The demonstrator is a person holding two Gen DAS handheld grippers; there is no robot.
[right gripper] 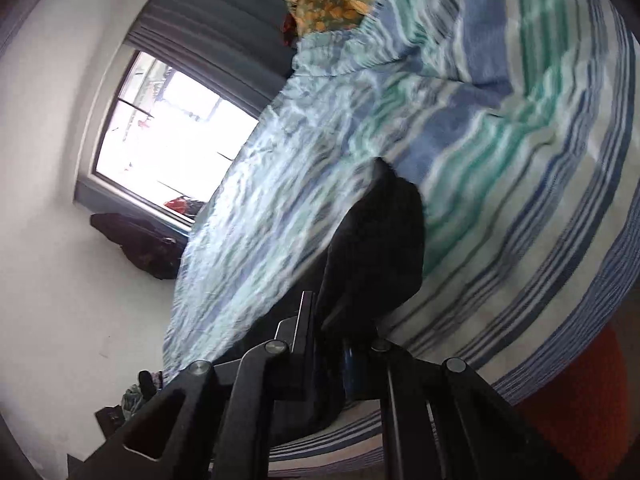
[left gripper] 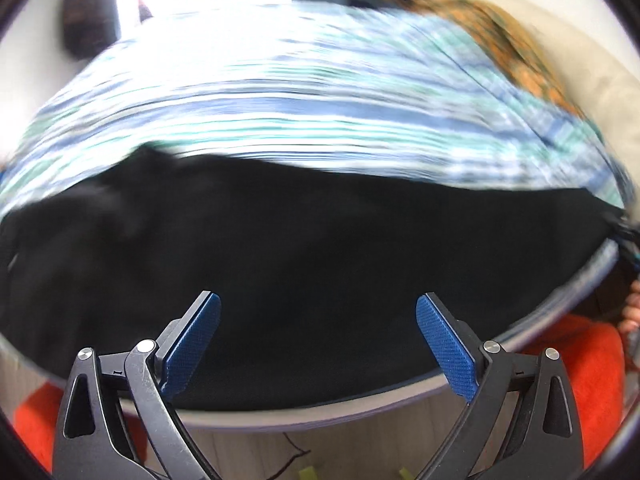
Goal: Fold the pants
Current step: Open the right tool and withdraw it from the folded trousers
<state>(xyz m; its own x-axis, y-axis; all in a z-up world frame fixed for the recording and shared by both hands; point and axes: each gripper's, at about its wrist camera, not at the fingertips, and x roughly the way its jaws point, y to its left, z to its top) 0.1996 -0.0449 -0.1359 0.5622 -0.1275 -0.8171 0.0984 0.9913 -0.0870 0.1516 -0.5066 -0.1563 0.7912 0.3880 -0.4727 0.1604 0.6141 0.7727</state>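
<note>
Black pants (left gripper: pixel 304 248) under the spread left tool (left gripper: pixel 318 344), clamped in the right tool (right gripper: pixel 328 344).

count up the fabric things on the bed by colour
black pants: 1
blue, green and white striped bed cover: 1
orange and green patterned cloth at the head of the bed: 1
total: 3
</note>
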